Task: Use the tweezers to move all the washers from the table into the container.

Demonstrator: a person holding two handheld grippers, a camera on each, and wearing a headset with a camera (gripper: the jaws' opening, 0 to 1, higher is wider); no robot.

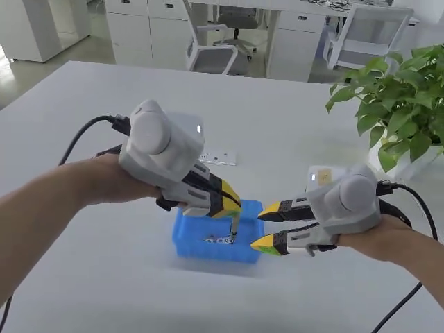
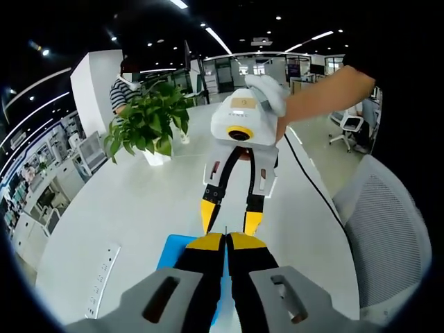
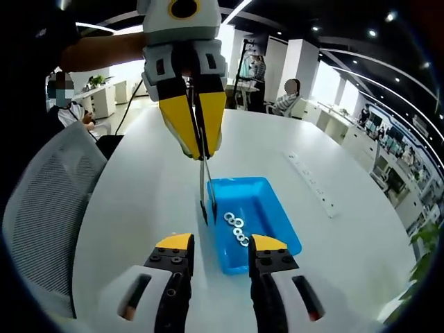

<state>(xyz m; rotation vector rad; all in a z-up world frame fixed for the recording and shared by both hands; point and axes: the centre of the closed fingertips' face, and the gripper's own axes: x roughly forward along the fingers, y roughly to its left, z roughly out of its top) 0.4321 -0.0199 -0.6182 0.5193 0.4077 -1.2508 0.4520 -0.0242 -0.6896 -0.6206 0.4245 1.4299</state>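
1. At a white table (image 3: 132, 201): tweezers (image 3: 203, 177) clamped fast between the closed, yellow-tipped jaws of the left gripper (image 1: 229, 205), long axis running straight out of those jaws and down toward a blue container (image 3: 270, 208).
2. On the container's floor: a short row of washers (image 3: 236, 227), lying flat, touching or nearly so, nearer the long wall on the tweezers' side.
3. In the right gripper view: tweezer points poised at the container's rim, just beside the near end of that row and slightly apart, by the look of it. Too small to tell whether a washer sits between them.
4. Across the container: the right gripper (image 1: 265, 227), jaws wide apart and holding nothing, aimed toward the tweezers, near the container's side wall but apart from it.
5. Step in hand, as a judgement: release over the container, with every washer that can be made out lying inside it.
6. Relation that counts for the coming move: washers just below and slightly to one side of the tweezer points, left gripper much the nearer and the one carrying the tool.
7. Likely hazard: thin, flat washers slipping from such fine points.
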